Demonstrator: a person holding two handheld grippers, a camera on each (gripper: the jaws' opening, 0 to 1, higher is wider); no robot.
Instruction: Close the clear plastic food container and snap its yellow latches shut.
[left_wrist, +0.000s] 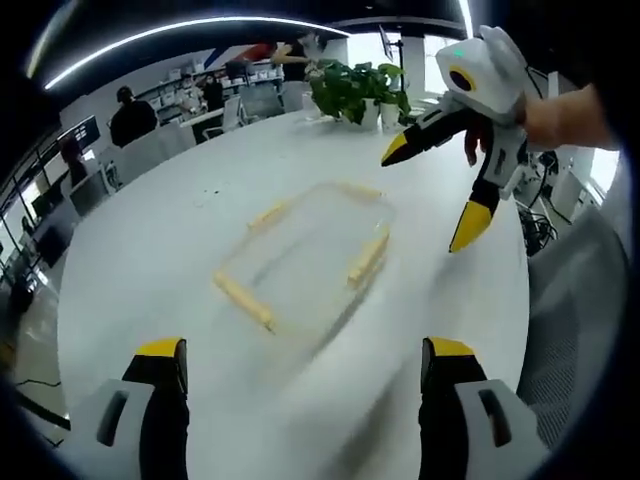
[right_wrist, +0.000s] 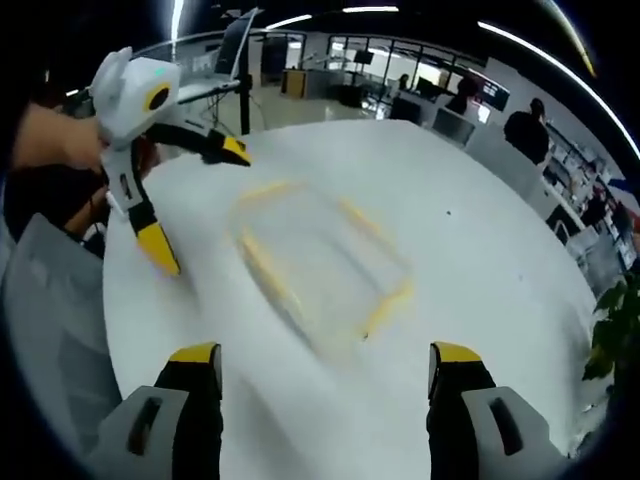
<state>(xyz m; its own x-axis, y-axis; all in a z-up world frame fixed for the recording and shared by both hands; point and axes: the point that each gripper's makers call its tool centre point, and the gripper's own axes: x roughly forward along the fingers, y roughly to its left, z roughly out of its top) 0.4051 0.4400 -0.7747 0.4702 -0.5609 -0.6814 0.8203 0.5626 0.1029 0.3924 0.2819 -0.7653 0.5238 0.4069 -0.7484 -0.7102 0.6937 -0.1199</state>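
A: Table (left_wrist: 180, 250): white, round, the largest surface in both views. What rests on it?

B: One clear plastic food container (left_wrist: 305, 255) near the middle of the tabletop, rectangular, lying flat. Four yellow latches (left_wrist: 243, 300) sit along its edges, one per side. Motion blur smears its outline in both views, so whether the lid is seated or the latches are snapped down cannot be told.

A: Items beyond the table?

B: Potted plant (left_wrist: 355, 90) at the far edge in the left gripper view. Grey mesh chair (left_wrist: 575, 320) beside the table. Office desks with several people (left_wrist: 130, 115) in the background.

A: Left gripper condition?

B: Left gripper (left_wrist: 305, 362): yellow-tipped jaws spread wide apart, nothing between them, positioned above the tabletop on the near side of the container and clear of it. In the right gripper view it enters from the left, held by a hand (right_wrist: 50, 135), jaws likewise splayed.

A: Right gripper condition?

B: Right gripper (right_wrist: 325, 368): jaws spread wide, holding nothing, apart from the container. In the left gripper view it hangs above the table, to the right of the container, without contact.
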